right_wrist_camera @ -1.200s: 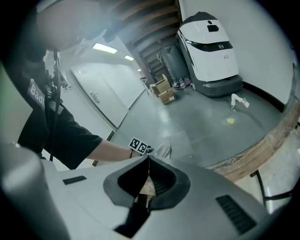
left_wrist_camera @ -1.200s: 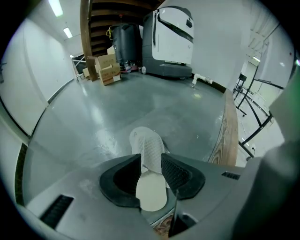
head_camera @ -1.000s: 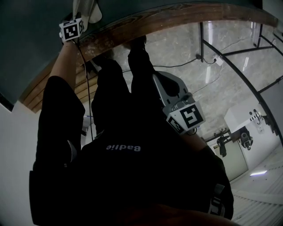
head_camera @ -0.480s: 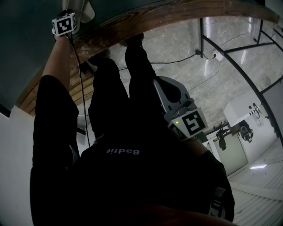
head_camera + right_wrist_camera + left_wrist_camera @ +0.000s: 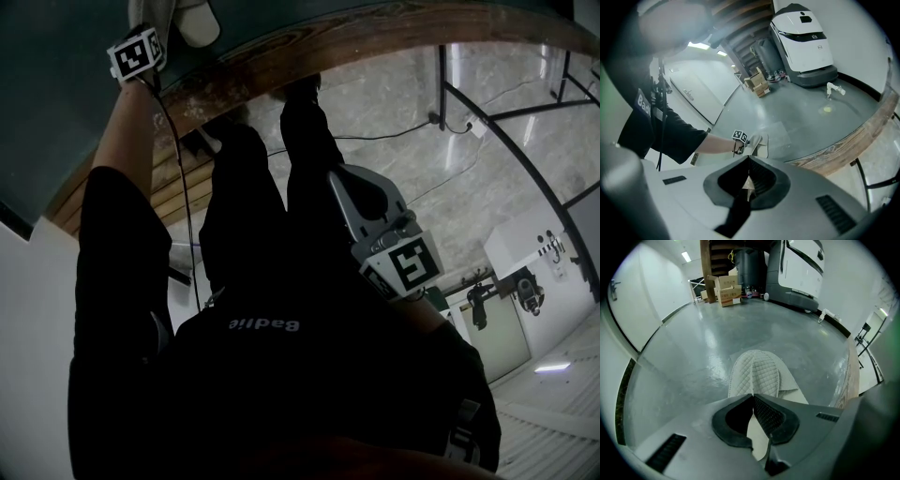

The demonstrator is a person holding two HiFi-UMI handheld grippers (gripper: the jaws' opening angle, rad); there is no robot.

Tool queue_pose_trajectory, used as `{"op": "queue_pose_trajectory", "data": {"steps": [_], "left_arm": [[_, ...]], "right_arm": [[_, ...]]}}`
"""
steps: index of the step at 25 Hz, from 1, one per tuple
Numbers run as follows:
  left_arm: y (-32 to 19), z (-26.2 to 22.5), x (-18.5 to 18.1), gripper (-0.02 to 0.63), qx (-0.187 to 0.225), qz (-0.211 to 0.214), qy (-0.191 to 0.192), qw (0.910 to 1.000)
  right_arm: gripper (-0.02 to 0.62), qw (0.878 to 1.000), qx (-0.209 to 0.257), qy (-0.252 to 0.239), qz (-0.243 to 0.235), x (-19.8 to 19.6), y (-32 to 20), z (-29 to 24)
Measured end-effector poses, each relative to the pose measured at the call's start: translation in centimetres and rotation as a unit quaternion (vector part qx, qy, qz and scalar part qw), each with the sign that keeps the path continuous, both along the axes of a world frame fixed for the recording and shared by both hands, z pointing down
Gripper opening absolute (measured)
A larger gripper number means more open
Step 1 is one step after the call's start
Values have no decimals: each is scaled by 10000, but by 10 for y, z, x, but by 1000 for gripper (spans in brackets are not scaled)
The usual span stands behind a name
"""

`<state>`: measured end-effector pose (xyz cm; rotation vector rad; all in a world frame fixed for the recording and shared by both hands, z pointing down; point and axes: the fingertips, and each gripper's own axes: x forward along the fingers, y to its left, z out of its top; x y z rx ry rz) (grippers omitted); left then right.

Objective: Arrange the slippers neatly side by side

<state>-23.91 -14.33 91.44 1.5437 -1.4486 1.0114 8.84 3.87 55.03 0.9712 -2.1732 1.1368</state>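
L gripper jaws, wide a sec ago, now closing on heel of white slipper lying on grey floor nr wood edge, so pickup looks started; R gripper pinched together, empty.

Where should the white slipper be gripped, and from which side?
Best, I think, by the thin flat heel end of the slipper, coming from behind the heel: the quilted upper covers the toe half, while the bare sole at the back is thin. The left tongs are closing on that part.
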Motion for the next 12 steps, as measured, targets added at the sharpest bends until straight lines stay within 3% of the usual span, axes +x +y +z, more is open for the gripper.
{"op": "queue_pose_trajectory", "data": {"steps": [8,12], "left_arm": [[0,2,-28,9,-21,-884,274,9957],[2,10,-32,9,-53,-1425,582,9881]], "right_arm": [[0,10000,-4,-21,37,1,4,5],[0,10000,-43,-2,67,4,6,9]]}}
